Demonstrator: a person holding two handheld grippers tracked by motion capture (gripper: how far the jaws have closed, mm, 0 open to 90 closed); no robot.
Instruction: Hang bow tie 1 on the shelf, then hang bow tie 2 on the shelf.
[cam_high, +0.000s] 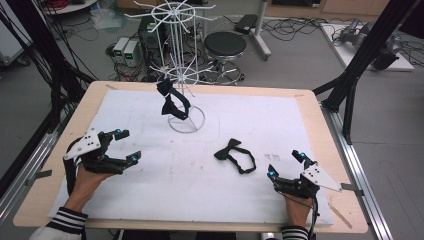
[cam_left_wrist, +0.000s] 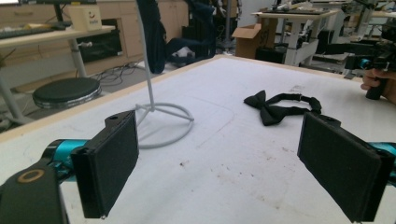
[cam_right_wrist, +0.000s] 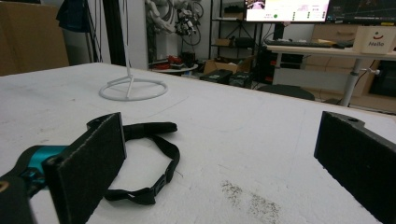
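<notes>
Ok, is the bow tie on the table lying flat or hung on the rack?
Lying flat: the bow tie rests on the white mat, strap looped beside it, apart from the rack and both tongs.

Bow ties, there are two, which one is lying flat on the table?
The bow tie between the two tongs, nearer the right tongs, strap looped beside it. The other bow tie hangs on the white wire stand.

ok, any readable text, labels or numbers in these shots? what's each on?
"Hello": on the white box standing on the desk at the back, in the right gripper view, below a smile mark.
Small box on the desk in the left gripper view: has a mark, too blurred to read.
Monitors in the right gripper view: screen text too small to read.
Faint print on the white table cover near the bow tie: unreadable.
</notes>
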